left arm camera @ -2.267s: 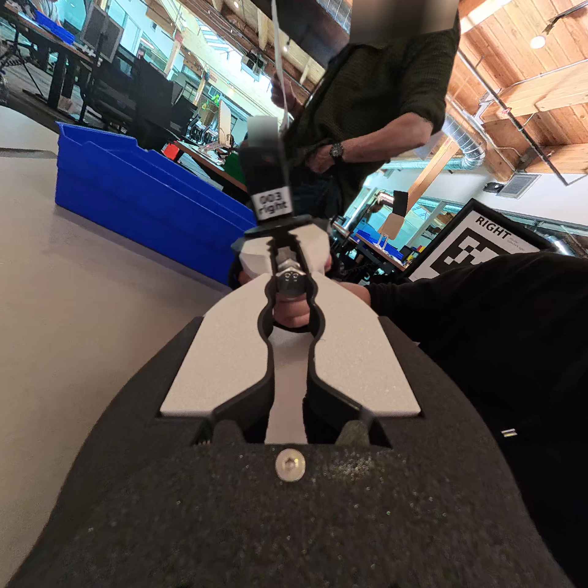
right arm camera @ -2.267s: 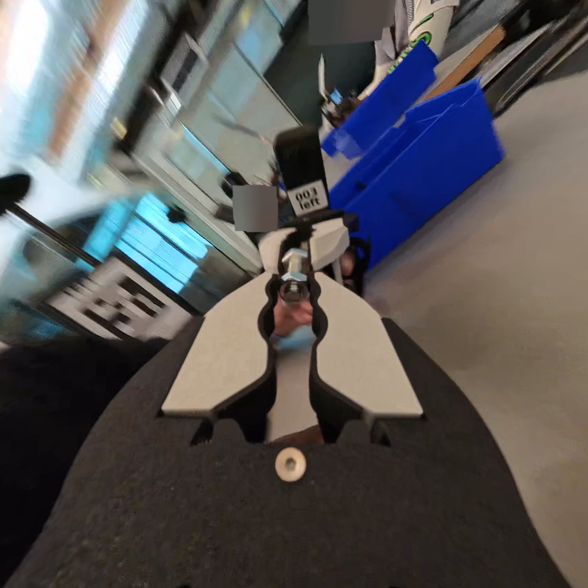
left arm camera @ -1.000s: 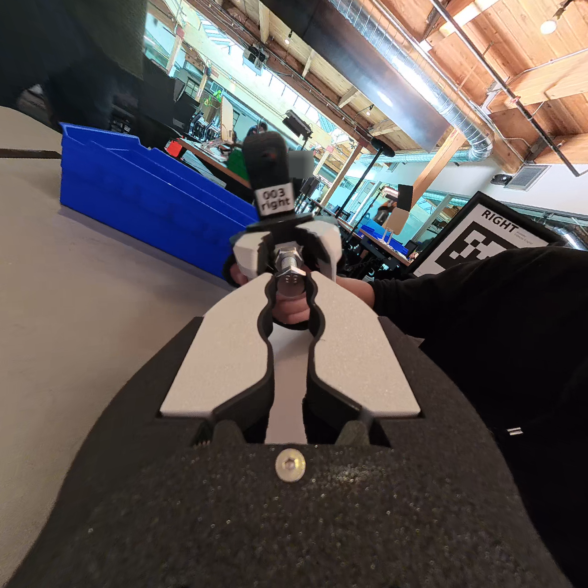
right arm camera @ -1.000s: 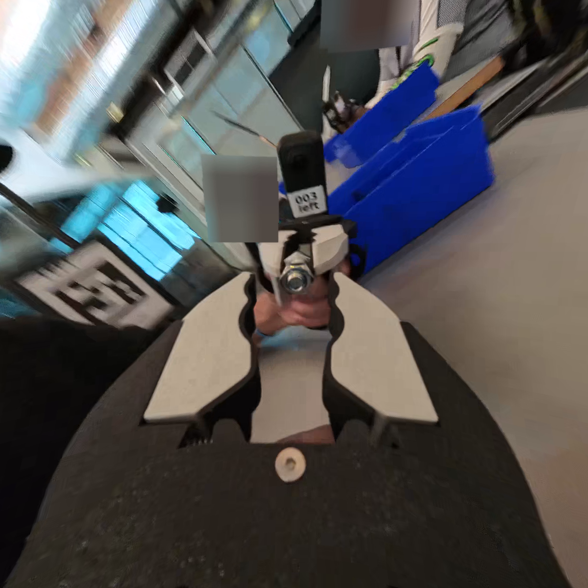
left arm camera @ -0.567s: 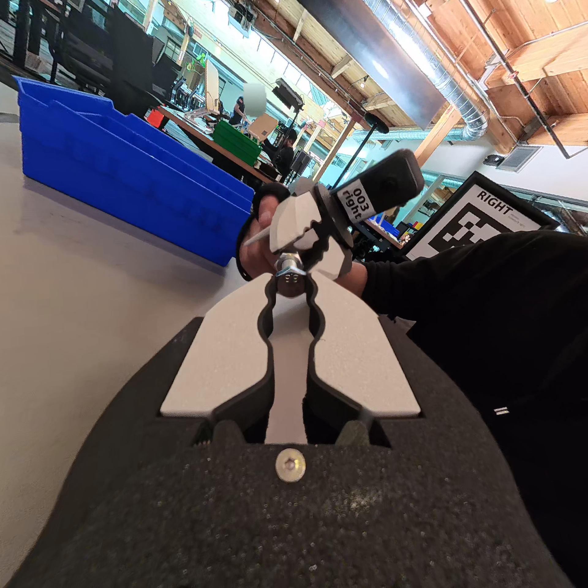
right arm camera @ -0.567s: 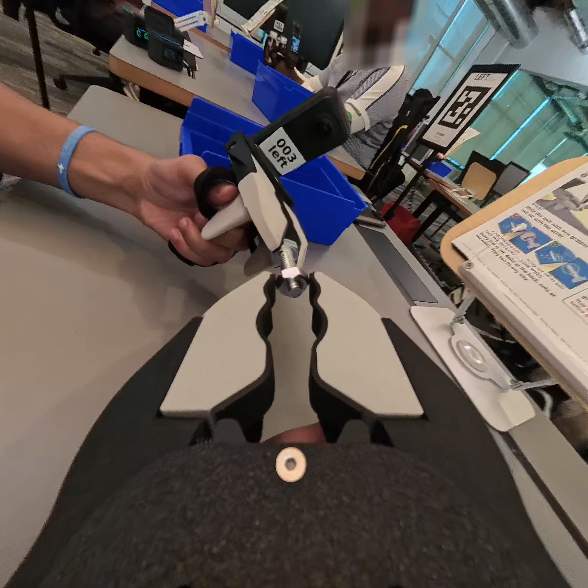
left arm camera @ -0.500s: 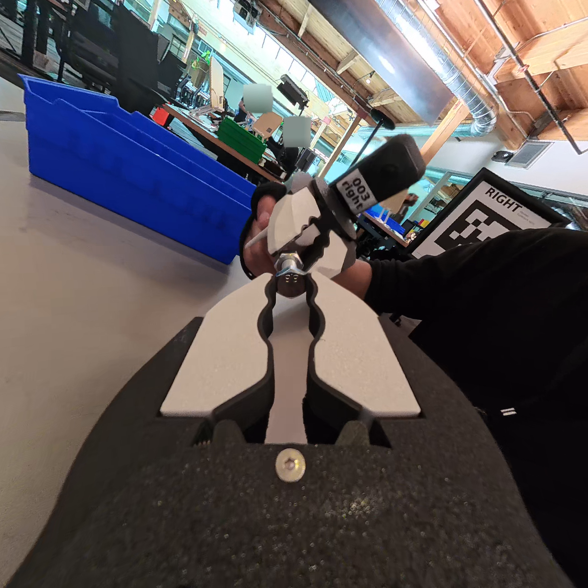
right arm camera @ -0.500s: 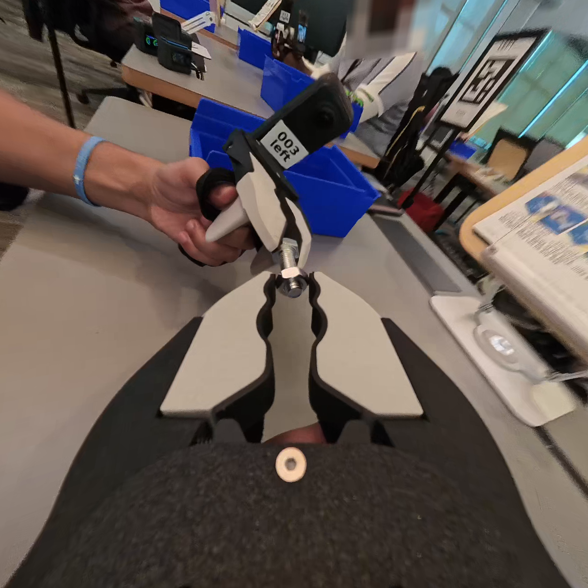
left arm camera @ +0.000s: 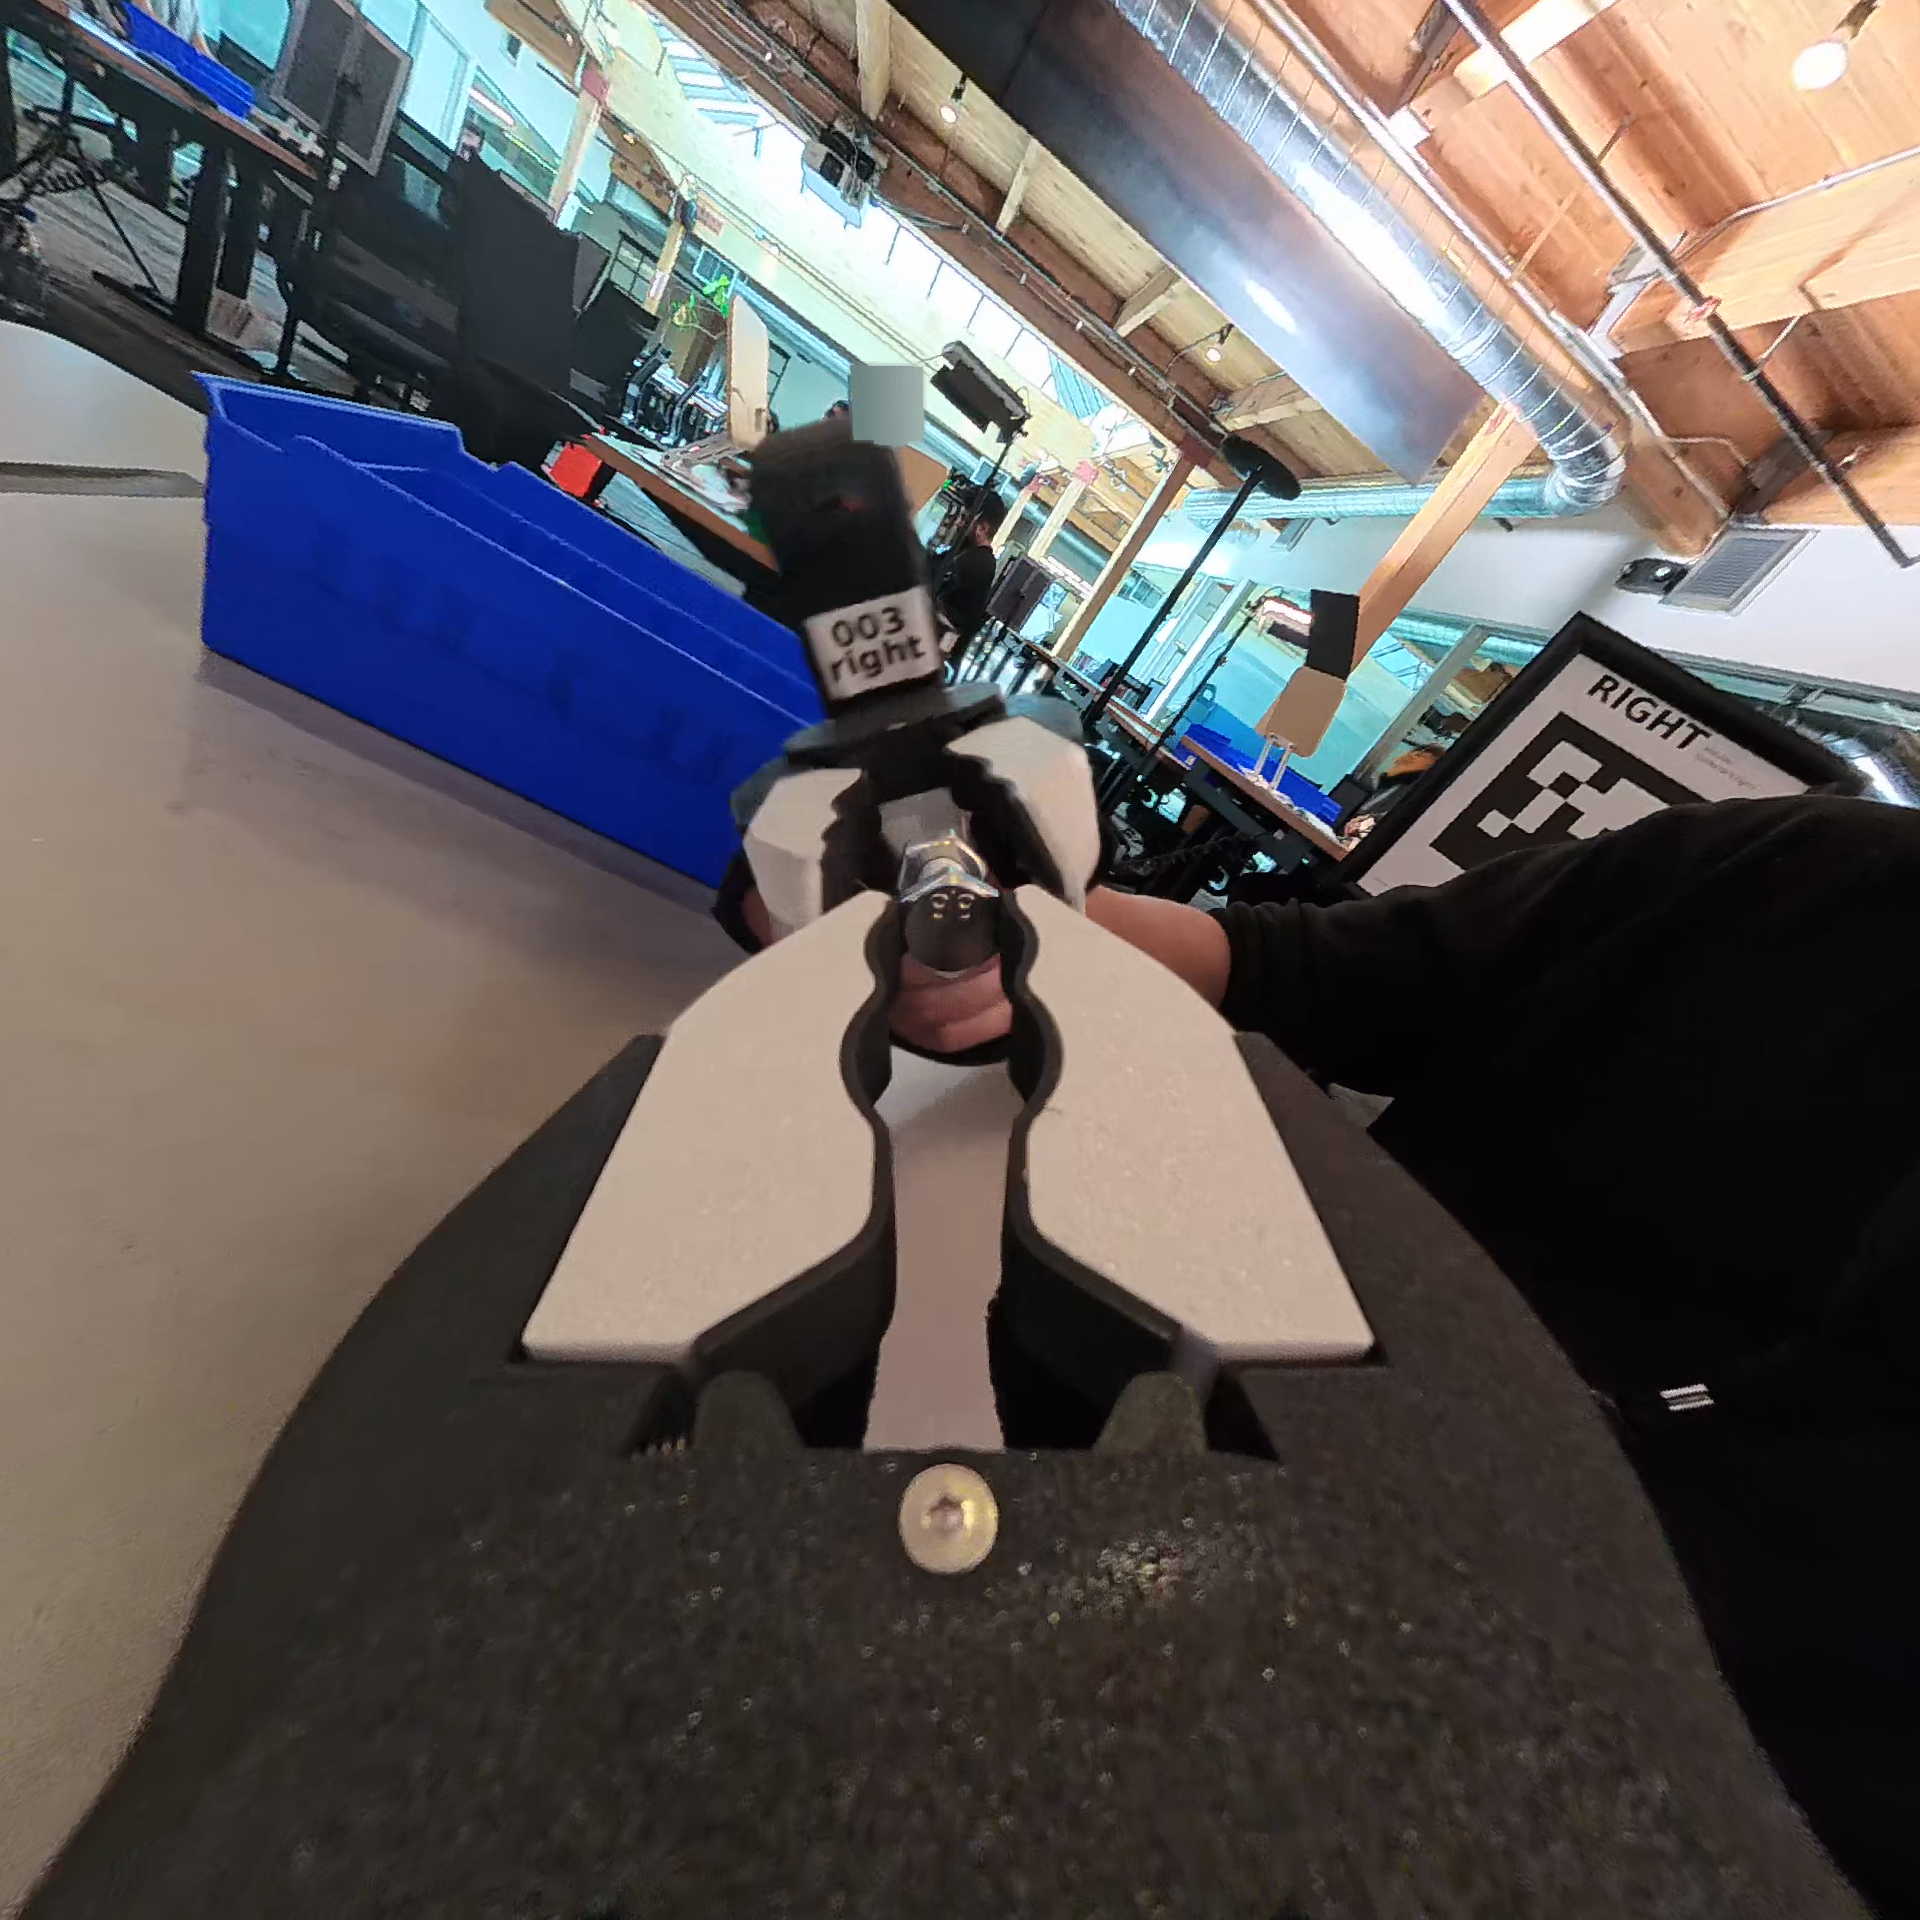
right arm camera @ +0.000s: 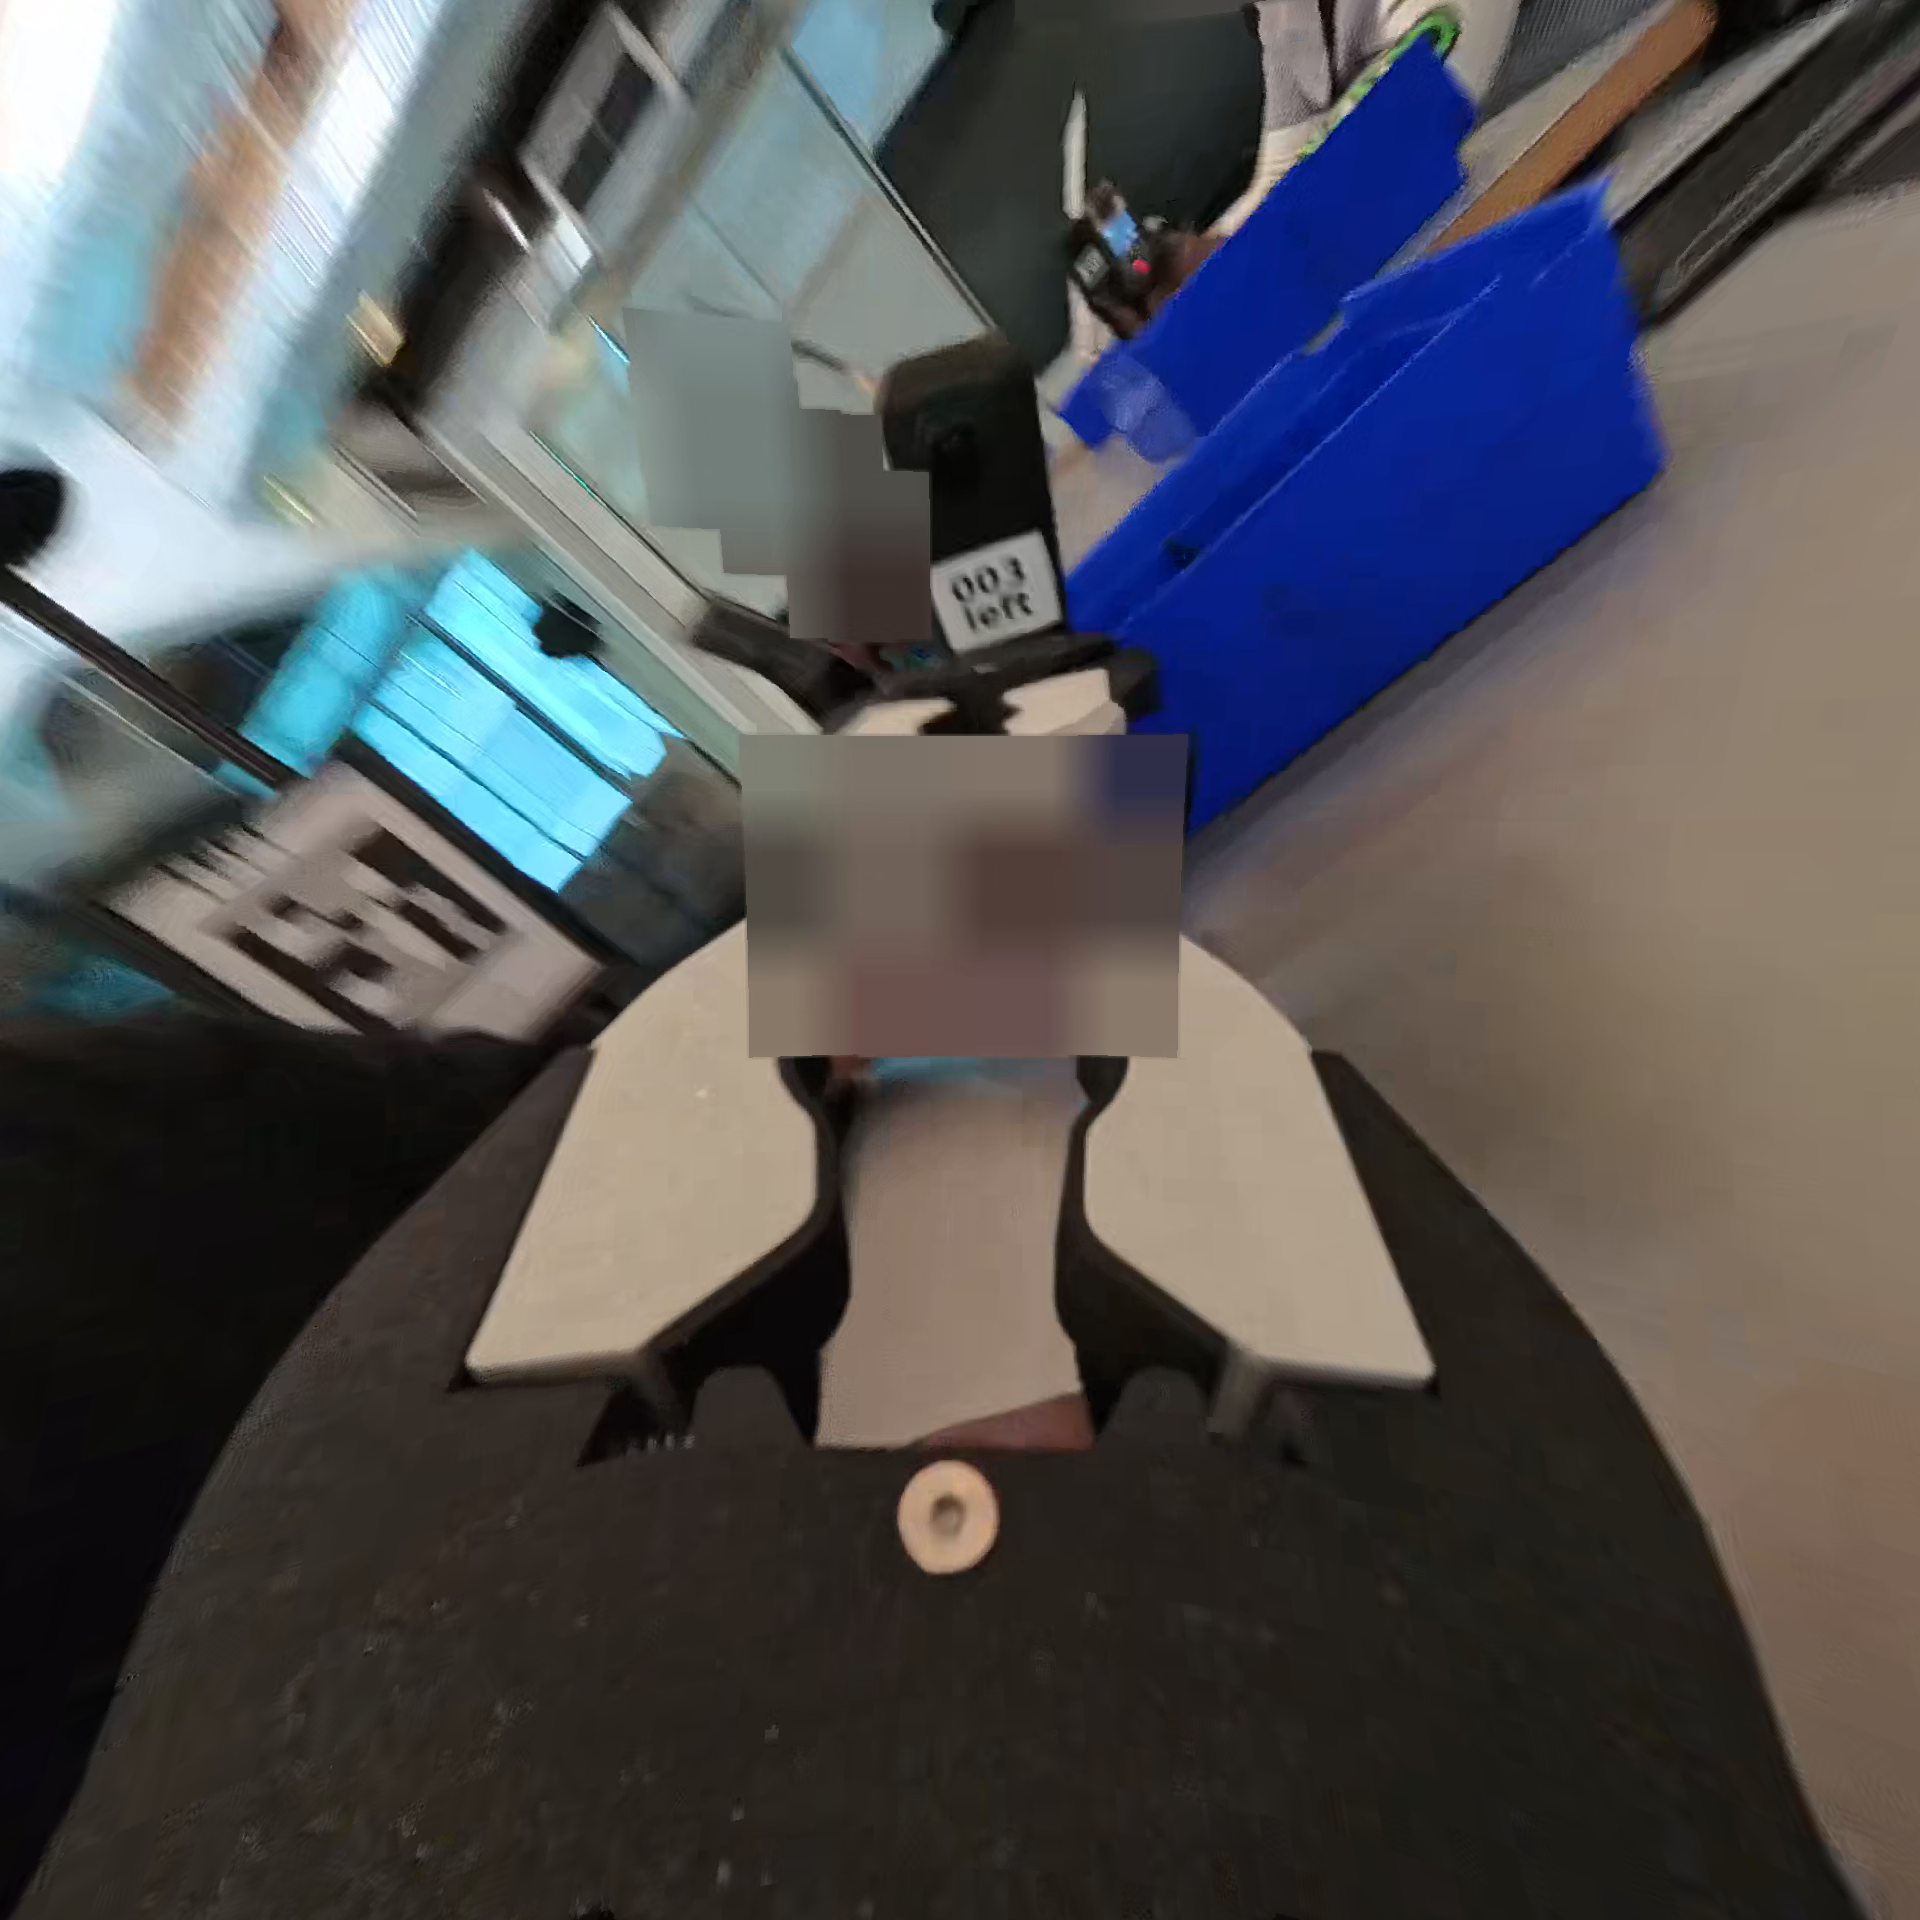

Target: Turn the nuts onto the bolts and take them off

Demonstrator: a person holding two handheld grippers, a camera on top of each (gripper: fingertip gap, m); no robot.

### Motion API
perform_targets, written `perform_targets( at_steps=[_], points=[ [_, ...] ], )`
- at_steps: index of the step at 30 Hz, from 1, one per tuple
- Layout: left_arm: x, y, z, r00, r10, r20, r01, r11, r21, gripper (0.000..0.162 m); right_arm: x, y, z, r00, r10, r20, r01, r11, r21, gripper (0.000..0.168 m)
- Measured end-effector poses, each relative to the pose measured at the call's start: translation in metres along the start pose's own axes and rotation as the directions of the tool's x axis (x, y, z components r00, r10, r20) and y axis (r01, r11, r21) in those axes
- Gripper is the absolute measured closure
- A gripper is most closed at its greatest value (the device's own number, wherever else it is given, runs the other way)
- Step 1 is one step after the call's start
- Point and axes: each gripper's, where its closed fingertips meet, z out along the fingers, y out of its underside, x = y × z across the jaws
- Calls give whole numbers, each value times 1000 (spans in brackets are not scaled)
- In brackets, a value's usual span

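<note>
Steel hex-head bolt (left arm camera: 948, 920) sits clamped in the left tongs (left arm camera: 948, 935), held steady nose-to-nose as the right tongs (left arm camera: 925, 831) narrow around its nut (left arm camera: 933, 857), grip unclear.

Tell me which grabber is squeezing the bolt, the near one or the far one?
The near one, the left gripper: its tips are shut on the bolt head. The far one, the right gripper, faces it with fingers spread wider apart.

Tongs (left arm camera: 948, 935) were pale grey with black edging, on a speckled black body. The bolt (left arm camera: 940, 904) was silver, the bin (left arm camera: 468, 644) bright blue, the desk (left arm camera: 208, 987) beige, the sleeve (left arm camera: 1558, 987) black.
</note>
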Motion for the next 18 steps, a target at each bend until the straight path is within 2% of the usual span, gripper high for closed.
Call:
perform_targets(
  at_steps=[1,2,4,6,8,12,14,16,18],
  points=[
    [0,0,0,1000,-1,-3,1,1000,-1,145,3,3,-1,984,-163,-73,160,986,-44,121],
    [1,1,0,1000,0,-4,0,1000,-4,145,6,3,-3,931,-334,-146,325,942,-83,121],
    [2,1,0,1000,-12,-21,11,1000,-8,145,4,4,-8,750,-624,-219,599,781,-175,123],
    [2,3,1,999,-23,-32,23,1000,-13,145,2,3,-12,553,-792,-258,750,609,-260,127],
    [1,5,1,999,-32,-37,32,999,-21,145,2,2,-15,440,-859,-264,801,508,-317,131],
    [2,9,4,998,-40,-53,38,998,-40,145,8,9,-14,383,-892,-239,807,449,-383,133],
    [3,11,7,998,-39,-53,36,998,-49,145,8,9,-14,371,-897,-241,813,439,-381,151],
    [4,10,7,998,-38,-54,36,998,-47,145,7,10,-14,428,-871,-240,797,489,-354,151],
    [5,9,7,999,-19,-44,17,999,-49,145,5,9,-13,559,-796,-230,737,605,-301,151]
  ],
)
